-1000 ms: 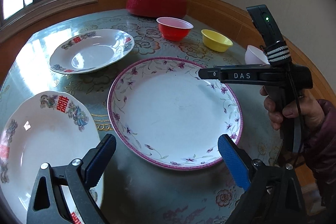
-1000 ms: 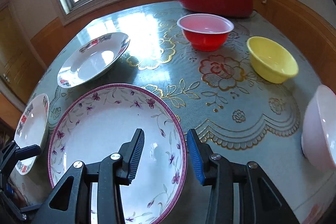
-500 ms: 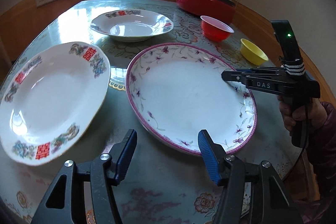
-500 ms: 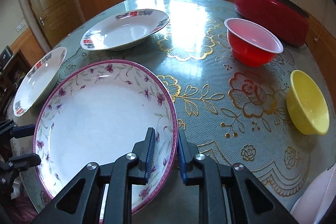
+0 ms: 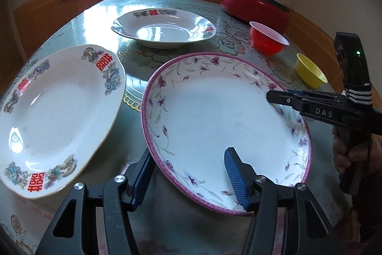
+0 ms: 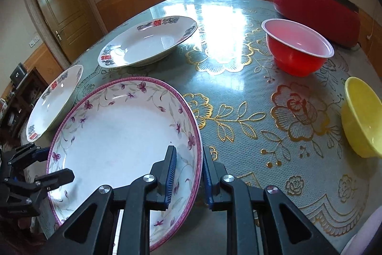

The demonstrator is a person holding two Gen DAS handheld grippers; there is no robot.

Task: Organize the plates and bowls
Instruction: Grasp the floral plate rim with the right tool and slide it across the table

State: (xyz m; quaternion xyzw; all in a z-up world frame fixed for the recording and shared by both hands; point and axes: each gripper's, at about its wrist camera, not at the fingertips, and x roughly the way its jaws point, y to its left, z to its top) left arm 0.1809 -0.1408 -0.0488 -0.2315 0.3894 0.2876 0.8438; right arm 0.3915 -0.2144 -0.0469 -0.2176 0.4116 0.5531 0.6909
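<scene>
Both grippers are on the big floral plate (image 5: 222,126), one at each side of it. The left gripper (image 5: 191,178) straddles the near rim with one blue pad under the edge and the other over the plate's inside; its jaws are closing, and from its own view it's hard to say whether the pads actually press the rim yet. The right gripper (image 6: 188,173) is nearly closed, pads tight against the rim on both sides, so it's pinching the plate edge. The left view shows something the right one doesn't: the hand (image 5: 343,154) wrapped round the right gripper's handle, plus its green light. The right view gives the door (image 6: 59,8) and a sliver of a pale bowl (image 6: 365,231) cut off at the bottom corner, beside the right gripper. Just left of the left gripper sits a red-character plate (image 5: 57,114), tilted up, its low edge hard to read. Beyond both grippers there's another red-character plate (image 6: 148,42), then a red bowl (image 6: 296,49), a yellow bowl (image 6: 363,116) and a red pot (image 6: 315,6), all on the table (image 6: 250,116).
</scene>
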